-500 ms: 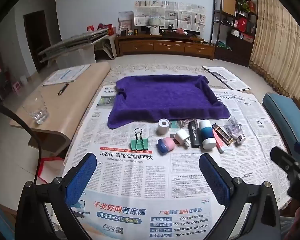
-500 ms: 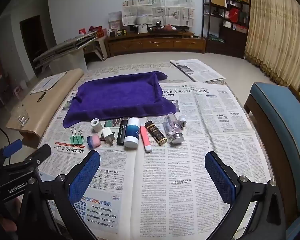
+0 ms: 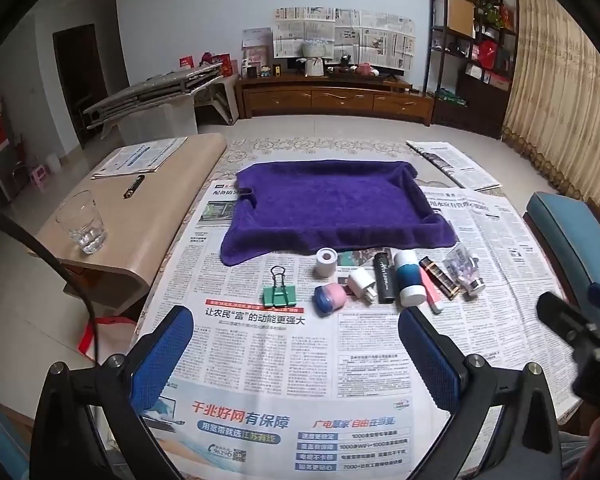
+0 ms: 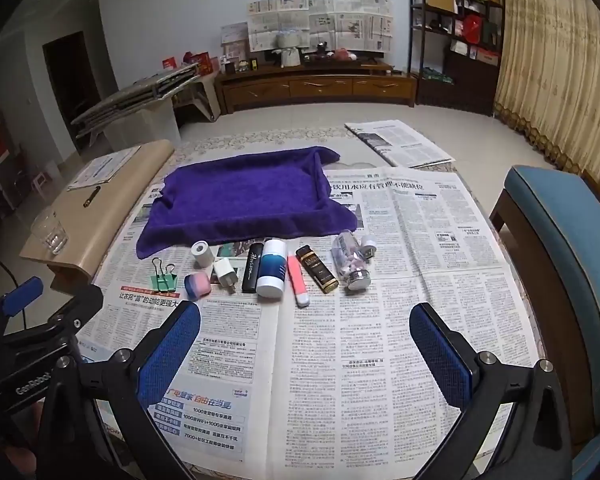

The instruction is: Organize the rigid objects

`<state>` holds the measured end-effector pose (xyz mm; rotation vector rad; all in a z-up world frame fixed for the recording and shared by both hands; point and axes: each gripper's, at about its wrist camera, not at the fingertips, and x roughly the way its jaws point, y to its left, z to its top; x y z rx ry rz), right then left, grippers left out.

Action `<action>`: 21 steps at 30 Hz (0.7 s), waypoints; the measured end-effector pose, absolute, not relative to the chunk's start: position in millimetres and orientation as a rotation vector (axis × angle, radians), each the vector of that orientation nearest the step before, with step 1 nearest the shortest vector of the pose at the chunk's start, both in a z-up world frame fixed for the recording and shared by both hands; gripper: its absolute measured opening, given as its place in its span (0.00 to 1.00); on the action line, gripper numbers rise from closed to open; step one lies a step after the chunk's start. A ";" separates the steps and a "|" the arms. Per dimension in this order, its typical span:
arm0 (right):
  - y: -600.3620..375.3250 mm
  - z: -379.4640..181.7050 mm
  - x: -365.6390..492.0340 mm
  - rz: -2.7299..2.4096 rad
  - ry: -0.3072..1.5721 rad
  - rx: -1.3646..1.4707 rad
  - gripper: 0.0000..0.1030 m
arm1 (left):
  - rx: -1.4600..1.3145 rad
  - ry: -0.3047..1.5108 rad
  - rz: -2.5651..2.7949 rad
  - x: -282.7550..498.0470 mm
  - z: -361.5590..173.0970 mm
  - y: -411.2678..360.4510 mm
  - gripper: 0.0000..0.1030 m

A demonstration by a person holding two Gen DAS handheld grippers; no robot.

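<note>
Both tools hang above the near part of a worktop (image 4: 440, 240) covered in newspaper, angled down toward it. The left tool (image 3: 296, 354) has its blue pads spread wide with nothing between them, only print below; the right tool (image 4: 304, 344) is likewise spread wide and empty, and it shows as a dark frame at the right edge of the left wrist view. The things to organize lie in a rough row on the newspaper, beyond both tools and just in front of a purple towel (image 3: 332, 204) whose edges are turned up like a shallow tray. From left to right in that row are a green binder clip (image 3: 279, 294), a small white roll (image 3: 326, 262) standing on end, a pink and blue round case (image 3: 329, 299), a white plug adapter (image 3: 362, 282), a black tube (image 3: 383, 278), a white and blue bottle (image 3: 408, 278), a pink stick (image 3: 431, 292), a dark box with gold trim (image 3: 440, 278) and a clear jar of small pieces (image 3: 463, 270) lying on its side. A small white cap (image 4: 368, 243) sits just beside the jar. On a low wooden bench (image 3: 152, 216) to the left stand a drinking glass (image 3: 82, 222) and a dark pen (image 3: 134, 186).
</note>
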<state>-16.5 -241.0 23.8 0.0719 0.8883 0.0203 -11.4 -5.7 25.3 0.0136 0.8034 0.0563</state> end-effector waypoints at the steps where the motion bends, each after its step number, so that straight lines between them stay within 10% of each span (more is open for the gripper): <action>1: -240.5 25.8 -16.5 0.021 0.882 0.077 1.00 | 0.014 0.807 0.061 -8.2 22.7 -4.3 1.00; 21: -227.9 15.8 -8.2 0.007 0.883 0.068 1.00 | 0.064 0.780 0.074 -3.9 17.8 -0.3 1.00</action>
